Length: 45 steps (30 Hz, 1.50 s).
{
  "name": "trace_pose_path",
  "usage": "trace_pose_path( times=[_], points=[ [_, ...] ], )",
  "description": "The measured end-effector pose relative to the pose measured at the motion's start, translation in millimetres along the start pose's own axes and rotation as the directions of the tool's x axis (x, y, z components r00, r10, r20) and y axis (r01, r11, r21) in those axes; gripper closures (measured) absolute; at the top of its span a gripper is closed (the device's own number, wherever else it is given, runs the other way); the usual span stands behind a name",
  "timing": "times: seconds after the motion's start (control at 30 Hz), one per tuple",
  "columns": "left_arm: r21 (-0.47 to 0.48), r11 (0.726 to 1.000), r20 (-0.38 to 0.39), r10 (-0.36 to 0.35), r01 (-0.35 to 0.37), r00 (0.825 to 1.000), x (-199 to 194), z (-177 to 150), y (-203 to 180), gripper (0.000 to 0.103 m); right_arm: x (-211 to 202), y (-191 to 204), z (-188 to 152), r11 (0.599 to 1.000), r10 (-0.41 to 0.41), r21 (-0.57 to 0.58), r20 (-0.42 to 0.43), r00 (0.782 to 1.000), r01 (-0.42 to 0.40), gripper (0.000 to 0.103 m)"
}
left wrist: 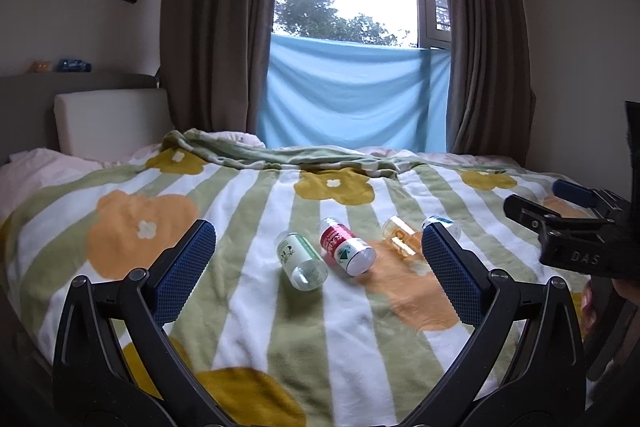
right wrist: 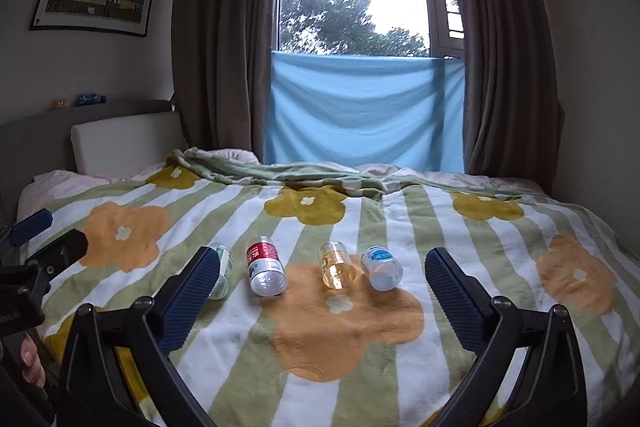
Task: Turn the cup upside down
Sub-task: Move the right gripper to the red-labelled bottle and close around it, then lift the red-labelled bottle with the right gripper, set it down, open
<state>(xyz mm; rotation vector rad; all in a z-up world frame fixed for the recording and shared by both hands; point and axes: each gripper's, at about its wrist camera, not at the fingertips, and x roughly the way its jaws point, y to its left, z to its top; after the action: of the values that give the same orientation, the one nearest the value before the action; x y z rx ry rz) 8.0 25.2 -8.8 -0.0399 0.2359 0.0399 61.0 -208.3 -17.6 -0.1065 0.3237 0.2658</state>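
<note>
Several small cups lie on their sides in a row on the striped flower blanket [left wrist: 248, 307]: a green-print cup [left wrist: 301, 260] [right wrist: 224, 269], a red-labelled cup [left wrist: 347, 246] [right wrist: 265, 266], an amber cup [left wrist: 402, 236] [right wrist: 337, 264] and a blue-print cup [left wrist: 442, 224] [right wrist: 381, 268]. My left gripper [left wrist: 316, 247] hangs open just short of the row, nothing between its blue pads. My right gripper [right wrist: 322, 275] is open too, short of the cups. Its left finger [right wrist: 192, 297] hides part of the green-print cup.
The bed fills both views, with a rumpled fold of blanket [right wrist: 280, 173] at the back, a white headboard cushion [right wrist: 124, 141] at the left and curtains with a blue cloth [right wrist: 364, 107] behind. Each gripper shows at the other view's edge [left wrist: 576, 223] [right wrist: 32, 259].
</note>
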Motion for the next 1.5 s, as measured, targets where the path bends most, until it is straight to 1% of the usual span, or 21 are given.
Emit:
trace_pose_path(
  times=[0.1,0.17,0.27,0.33,0.43,0.5,0.57,0.67,0.73,0.83,0.9,0.93,0.97,1.0,1.03,1.1,1.13,1.27,1.4,1.5],
  points=[
    [0.005,1.000,-0.011,0.029,-0.029,1.000,5.0,-1.4,12.7,0.000,42.6,10.6,11.7,0.998,0.058,-0.034,-0.072,0.996,-0.061,0.001],
    [0.006,0.999,-0.019,0.049,-0.049,0.999,8.8,-2.8,22.6,0.000,72.5,17.1,20.2,0.993,0.108,-0.034,-0.117,0.987,-0.113,0.000],
    [-0.010,0.998,-0.035,0.069,-0.069,0.997,15.4,-6.1,37.9,0.000,122.4,29.1,31.1,0.983,0.176,-0.019,-0.190,0.966,-0.183,0.001],
    [-0.021,0.997,-0.048,0.077,-0.079,0.996,20.8,-7.8,46.3,0.000,158.1,38.9,33.8,0.979,0.192,-0.021,-0.253,0.948,-0.204,0.000],
    [-0.023,0.996,-0.060,0.090,-0.092,0.994,26.2,-11.6,54.8,0.000,212.7,55.2,31.6,0.970,0.205,-0.042,-0.376,0.904,-0.238,0.000],
    [-0.020,0.995,-0.069,0.096,-0.098,0.993,28.9,-14.7,58.9,0.000,248.7,59.9,26.7,0.967,0.212,-0.027,-0.457,0.864,-0.252,0.001],
    [-0.019,0.995,-0.081,0.099,-0.101,0.992,31.8,-17.5,62.7,0.000,280.5,62.7,19.7,0.968,0.204,-0.019,-0.518,0.831,-0.249,0.001],
    [-0.021,0.995,-0.103,0.100,-0.102,0.990,38.7,-22.0,68.8,0.000,315.3,66.4,5.9,0.970,0.191,-0.005,-0.602,0.776,-0.243,0.001],
    [-0.021,0.994,-0.116,0.103,-0.106,0.988,43.6,-24.9,72.3,0.000,333.7,68.2,-4.4,0.970,0.186,0.001,-0.649,0.738,-0.243,0.004],
    [-0.025,0.993,-0.130,0.108,-0.112,0.986,48.7,-28.6,77.5,0.000,352.2,70.7,-17.9,0.973,0.173,0.009,-0.691,0.701,-0.232,0.010],
    [-0.031,0.993,-0.138,0.108,-0.113,0.985,52.0,-29.7,80.2,0.000,361.4,73.0,-25.1,0.972,0.179,0.021,-0.712,0.679,-0.234,0.018],
    [-0.033,0.993,-0.140,0.108,-0.114,0.984,53.3,-30.1,81.5,0.000,364.6,75.1,-28.2,0.971,0.180,0.021,-0.721,0.669,-0.238,0.020],
    [-0.034,0.993,-0.143,0.110,-0.116,0.984,53.5,-30.7,81.4,0.000,367.1,77.2,-30.9,0.971,0.176,0.017,-0.728,0.662,-0.240,0.025],
    [-0.035,0.992,-0.146,0.111,-0.117,0.983,53.9,-31.1,81.4,0.000,369.0,79.1,-33.5,0.971,0.172,0.012,-0.735,0.656,-0.241,0.029],
    [-0.037,0.992,-0.149,0.111,-0.118,0.983,54.5,-31.3,82.2,0.000,370.4,80.2,-35.9,0.971,0.168,0.009,-0.741,0.651,-0.240,0.032],
    [-0.040,0.992,-0.151,0.112,-0.119,0.982,54.6,-31.7,83.1,0.000,372.7,81.1,-39.9,0.971,0.168,0.012,-0.749,0.641,-0.240,0.043],
    [-0.041,0.992,-0.152,0.112,-0.119,0.982,54.6,-31.5,83.8,0.000,373.6,81.0,-41.2,0.971,0.167,0.014,-0.749,0.641,-0.237,0.043],
    [-0.041,0.992,-0.149,0.111,-0.119,0.983,55.0,-31.2,84.2,0.000,371.6,75.3,-40.2,0.975,0.173,0.033,-0.736,0.655,-0.220,0.044],
    [-0.037,0.993,-0.143,0.110,-0.116,0.984,52.1,-29.6,85.0,0.000,358.9,67.2,-33.4,0.976,0.185,0.054,-0.715,0.674,-0.211,0.044],
    [-0.040,0.993,-0.136,0.103,-0.109,0.985,48.3,-28.5,85.3,0.000,340.6,57.6,-22.3,0.975,0.198,0.066,-0.701,0.685,-0.214,0.044]
  ],
)
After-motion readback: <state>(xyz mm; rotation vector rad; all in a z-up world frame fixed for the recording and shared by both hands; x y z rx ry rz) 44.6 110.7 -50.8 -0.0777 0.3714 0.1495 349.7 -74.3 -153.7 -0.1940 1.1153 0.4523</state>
